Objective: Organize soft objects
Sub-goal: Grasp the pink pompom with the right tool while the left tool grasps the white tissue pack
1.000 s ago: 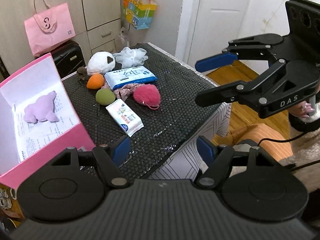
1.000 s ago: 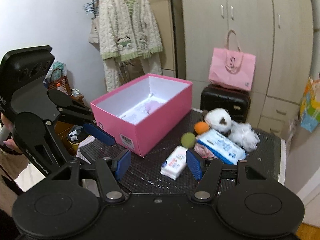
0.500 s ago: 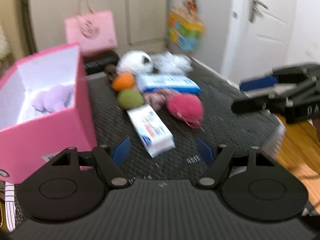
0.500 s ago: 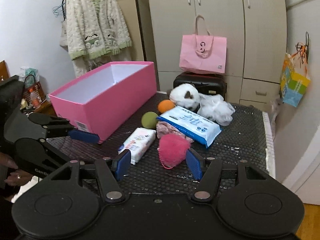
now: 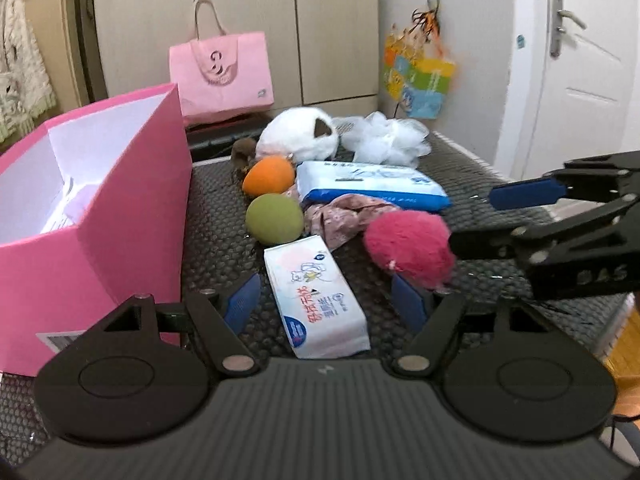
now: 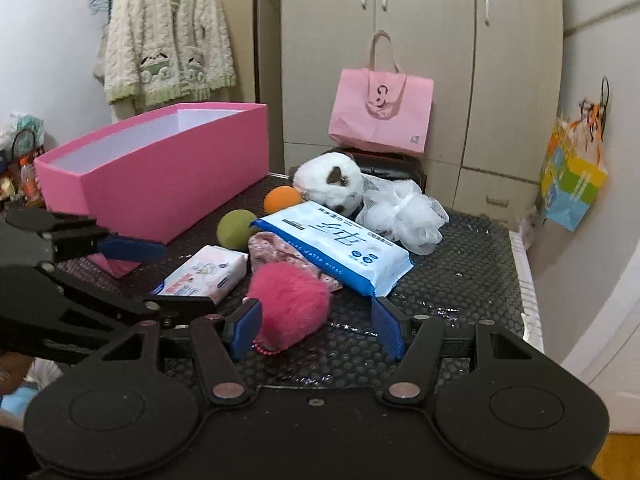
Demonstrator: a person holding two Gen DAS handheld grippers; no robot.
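A small white tissue pack (image 5: 316,296) lies on the black mat between the fingers of my left gripper (image 5: 324,306). Its jaws are closing, and the pads stand clear of the pack. My right gripper (image 6: 316,330) is open low over the mat, and a fluffy pink pompom (image 6: 292,304) sits between its fingers, close to the left pad. Behind lie a floral cloth (image 5: 344,216), a green ball (image 5: 274,218), an orange ball (image 5: 268,176), a blue wipes pack (image 5: 368,184), a white plush (image 5: 298,140) and a white mesh pouf (image 5: 384,140). The open pink box (image 5: 132,216) stands to the left.
A pink tote bag (image 6: 380,112) rests on a black case against the wardrobe behind the table. A colourful bag (image 6: 572,184) hangs on the right wall. The table's right edge (image 6: 520,256) runs close beside the pile. A cardigan (image 6: 168,36) hangs at the back left.
Both grippers have sunk toward the mat and closed in on the pile. The tissue pack now lies between the left fingers and the pompom between the right ones.
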